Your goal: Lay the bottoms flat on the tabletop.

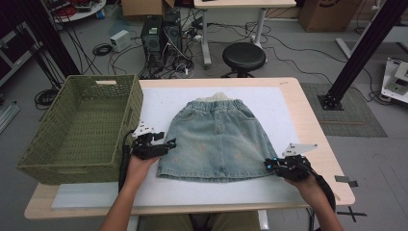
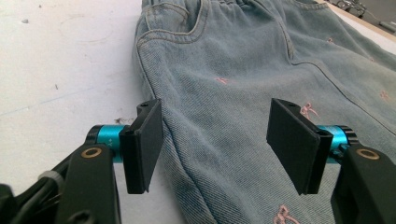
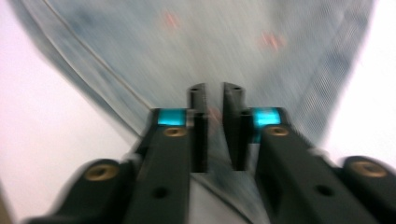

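- Lying flat mid-table, the denim skirt (image 1: pixel 215 139) had our right gripper (image 1: pixel 270 165) nearly closed on its near-right hem corner; we judged that thin pinch could slip.
- Our left gripper (image 2: pixel 215 144), jaws wide, gripped nothing; closing off-edge might bunch cloth toward the green basket (image 1: pixel 77 127).

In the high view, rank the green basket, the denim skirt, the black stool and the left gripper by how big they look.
1. green basket, though it sits nearer the camera's edge
2. denim skirt
3. black stool, farther off, so unsure
4. left gripper
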{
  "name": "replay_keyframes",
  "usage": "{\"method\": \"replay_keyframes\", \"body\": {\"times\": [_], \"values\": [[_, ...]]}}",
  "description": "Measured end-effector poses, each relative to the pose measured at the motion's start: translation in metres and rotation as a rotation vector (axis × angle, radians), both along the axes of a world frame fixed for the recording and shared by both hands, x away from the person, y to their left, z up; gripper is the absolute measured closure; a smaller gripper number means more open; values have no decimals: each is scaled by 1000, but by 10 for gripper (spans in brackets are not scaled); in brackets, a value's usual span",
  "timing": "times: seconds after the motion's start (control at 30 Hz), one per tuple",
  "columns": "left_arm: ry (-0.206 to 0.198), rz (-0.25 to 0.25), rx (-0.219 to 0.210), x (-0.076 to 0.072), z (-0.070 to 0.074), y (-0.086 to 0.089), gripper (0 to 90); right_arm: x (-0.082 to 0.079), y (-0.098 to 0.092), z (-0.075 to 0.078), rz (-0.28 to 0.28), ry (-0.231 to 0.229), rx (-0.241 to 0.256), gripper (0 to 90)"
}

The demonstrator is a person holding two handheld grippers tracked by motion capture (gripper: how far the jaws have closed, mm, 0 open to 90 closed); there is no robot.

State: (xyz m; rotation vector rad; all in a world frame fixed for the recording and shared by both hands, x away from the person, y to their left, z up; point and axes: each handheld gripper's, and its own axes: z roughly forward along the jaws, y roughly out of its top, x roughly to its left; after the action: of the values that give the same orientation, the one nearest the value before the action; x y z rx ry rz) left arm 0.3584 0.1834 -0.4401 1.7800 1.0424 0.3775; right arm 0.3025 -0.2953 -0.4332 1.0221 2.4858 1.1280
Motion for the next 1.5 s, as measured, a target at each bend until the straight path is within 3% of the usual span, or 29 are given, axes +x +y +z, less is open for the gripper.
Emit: {"method": "replay_keyframes", "body": {"times": [0.07, 0.27, 0.33, 0.5, 0.6, 0.63, 0.7, 0.83, 0.87, 1.0, 1.1, 1.13, 1.17, 1.2, 1.27, 1.33, 1.4, 1.5], "values": [[-3, -3, -2, 0, 0, 0, 358, 1, 14, 4, 1, -23, 30, 655], [-10, -14, -8, 0, 0, 0, 351, 1, 79, 0, 89, -63, 38, 642], [-10, -15, -10, 0, 0, 1, 351, 1, 101, -2, 144, -54, 35, 642], [-10, -17, -10, 0, 0, 2, 351, 4, 129, -11, 210, 2, 20, 643], [-9, -18, -6, 0, 0, 3, 351, 4, 133, -15, 210, -11, -7, 704], [-8, -17, -6, 0, 0, 3, 351, 3, 133, -14, 205, -17, -20, 801], [-7, -17, -6, -1, -1, 3, 351, 2, 132, -15, 227, -46, -30, 900], [-5, -18, -2, -1, -1, 2, 351, -3, 135, -14, 270, -70, -65, 900], [-5, -19, -1, -1, -1, 3, 351, -4, 135, -13, 296, -46, -55, 900], [-3, -22, -1, -2, 0, 3, 351, -9, 130, -9, 350, -34, -24, 900], [-3, -22, -2, -2, -1, 2, 351, -10, 129, -8, 329, -59, -30, 900], [-4, -22, -2, -2, 0, 2, 351, -9, 129, -8, 325, -60, -16, 836], [-5, -23, -5, -2, 0, 2, 351, -8, 130, -9, 314, -55, 11, 629], [-5, -21, -6, -3, 0, 2, 351, -7, 132, -9, 282, -44, 16, 591], [-5, -24, -3, -3, 0, 3, 351, -7, 137, -13, 273, -51, -38, 604], [-5, -25, -3, -3, 0, 3, 351, -9, 138, -15, 278, -67, -46, 651], [-4, -23, -2, -2, 0, 3, 351, -9, 138, -16, 317, -38, -24, 854], [-2, -27, 0, -2, 0, 2, 351, -11, 141, -16, 328, -52, -34, 900]]}}
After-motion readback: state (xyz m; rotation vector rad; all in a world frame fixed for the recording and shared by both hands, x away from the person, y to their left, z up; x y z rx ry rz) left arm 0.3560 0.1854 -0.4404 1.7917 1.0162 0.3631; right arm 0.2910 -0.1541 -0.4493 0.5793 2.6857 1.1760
